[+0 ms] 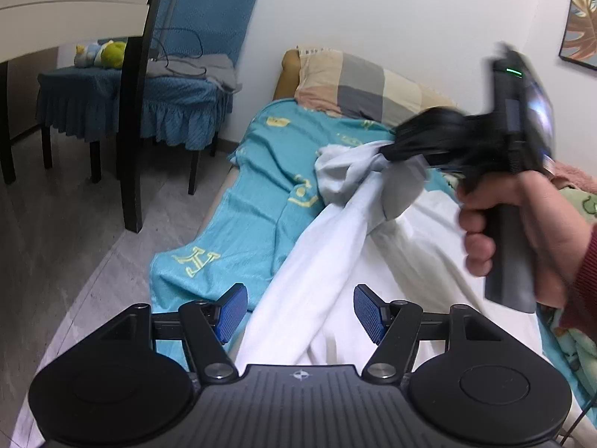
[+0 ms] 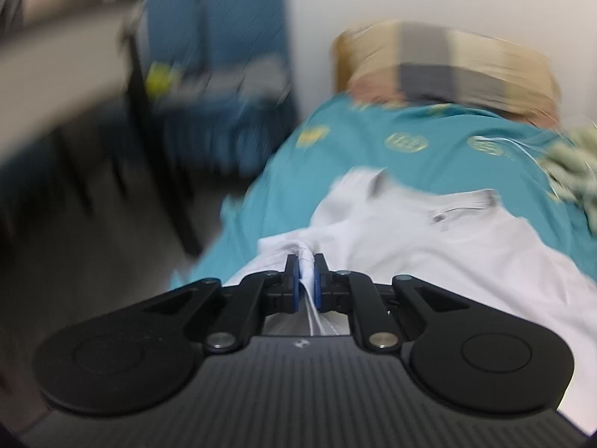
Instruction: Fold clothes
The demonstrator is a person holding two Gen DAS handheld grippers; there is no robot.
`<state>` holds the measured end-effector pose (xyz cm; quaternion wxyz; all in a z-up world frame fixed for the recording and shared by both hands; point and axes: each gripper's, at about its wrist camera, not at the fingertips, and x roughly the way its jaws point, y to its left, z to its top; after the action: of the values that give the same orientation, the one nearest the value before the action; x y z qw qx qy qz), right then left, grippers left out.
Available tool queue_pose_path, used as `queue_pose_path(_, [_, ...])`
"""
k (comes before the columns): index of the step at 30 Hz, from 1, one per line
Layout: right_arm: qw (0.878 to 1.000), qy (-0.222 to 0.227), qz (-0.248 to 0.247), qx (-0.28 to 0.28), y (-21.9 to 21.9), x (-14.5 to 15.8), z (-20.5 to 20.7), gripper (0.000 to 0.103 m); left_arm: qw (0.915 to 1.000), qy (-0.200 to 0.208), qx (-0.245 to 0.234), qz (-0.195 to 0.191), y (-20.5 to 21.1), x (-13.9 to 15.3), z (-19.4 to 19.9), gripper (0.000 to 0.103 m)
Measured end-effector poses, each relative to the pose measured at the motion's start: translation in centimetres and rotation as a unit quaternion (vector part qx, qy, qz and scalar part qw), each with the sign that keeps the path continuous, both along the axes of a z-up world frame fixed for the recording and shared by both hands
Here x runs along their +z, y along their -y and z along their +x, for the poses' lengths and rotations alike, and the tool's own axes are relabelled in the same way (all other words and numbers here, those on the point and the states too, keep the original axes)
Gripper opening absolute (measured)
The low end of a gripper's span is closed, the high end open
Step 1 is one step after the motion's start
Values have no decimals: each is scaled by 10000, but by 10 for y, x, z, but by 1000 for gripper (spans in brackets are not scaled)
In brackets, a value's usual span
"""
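A white shirt (image 1: pixel 321 268) lies on a teal blanket (image 1: pixel 261 171) on the bed. My left gripper (image 1: pixel 300 311) is open, its blue pads on either side of a stretched fold of the shirt, not pinching it. My right gripper (image 1: pixel 395 151), held in a hand, is shut on a bunched part of the shirt and lifts it above the bed. In the blurred right wrist view the right gripper (image 2: pixel 306 280) is shut on a white fold of the shirt (image 2: pixel 447 246), whose collar lies further away.
A checked pillow (image 1: pixel 358 86) lies at the head of the bed by the wall. Blue-covered chairs (image 1: pixel 179 86) and a dark table leg (image 1: pixel 134 119) stand on the grey floor to the left. A framed picture (image 1: pixel 582 22) hangs at the right.
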<state>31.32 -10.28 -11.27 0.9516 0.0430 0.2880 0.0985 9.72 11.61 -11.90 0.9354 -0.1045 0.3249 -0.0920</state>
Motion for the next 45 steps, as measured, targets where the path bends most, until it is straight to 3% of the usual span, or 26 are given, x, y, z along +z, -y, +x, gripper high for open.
queue_pose_path(3, [9937,181,751,-809,51,5,-11,10,10000,41,-43,-51,4,2,-2,66])
queue_pose_path(5, [9856,-31,1038,-1331,84,-9,-15,10,9999,41,-84,-54,8,2,-3,66])
queue_pose_path(7, [9774,-539,1211,-1649,112,-31,-17,10,9999,30,-126,-17,12,1,-3,66])
queue_pose_path(10, [9662,-1198,1362,-1829,142,-58,-25,11,9997,10,-206,94,19,0,-2,66])
queue_pose_path(13, [9563,-1218,1659,-2076,164,-65,-38,12,9990,20,-343,294,27,-4,-1,66])
queue_pose_path(17, [9478,-1286,2291,-1805,174,-61,-51,15,9974,-63,-470,539,38,-15,6,65])
queue_pose_path(19, [9330,-1479,2832,-1656,171,-65,-50,28,9966,-113,-496,650,43,-22,13,64])
queue_pose_path(20, [9241,-1574,3102,-1580,169,-67,-50,40,9961,-124,-509,703,46,-25,15,64])
queue_pose_path(22, [8896,-1799,3913,-1525,165,-76,-46,49,9952,-146,-523,815,51,-32,21,58])
queue_pose_path(24, [8626,-1940,4391,-1597,161,-84,-40,58,9940,-188,-483,964,55,-39,27,54])
queue_pose_path(27, [8396,-1996,4662,-1946,163,-98,-27,58,9927,-328,-317,1114,54,-50,35,40])
queue_pose_path(29, [8280,-1979,4791,-2140,167,-108,-15,59,9942,-377,-180,987,48,-53,39,29])
queue_pose_path(31, [8174,-1969,4927,-2242,169,-116,0,59,9969,-346,44,711,37,-50,39,10])
queue_pose_path(33, [8259,-1880,4803,-2276,166,-113,13,55,9987,-311,322,233,24,-46,39,6])
queue_pose_path(34, [8428,-1733,4538,-2318,163,-104,20,49,9986,-279,439,11,17,-43,38,5])
queue_pose_path(35, [8587,-1583,4267,-2357,160,-95,26,31,9982,-212,534,-141,12,-39,37,4])
queue_pose_path(36, [8756,-1431,3956,-2376,157,-84,33,19,9978,-98,604,-243,8,-35,34,4])
queue_pose_path(38, [8919,-1288,3733,-2203,156,-67,50,6,9971,126,642,-392,3,-25,28,4])
queue_pose_path(42, [9318,-421,3250,-1558,147,-14,74,5,9978,427,173,-482,11,-10,17,3])
queue_pose_path(45, [9499,-36,2859,-1263,148,9,80,5,9976,575,-266,-273,27,-6,7,3])
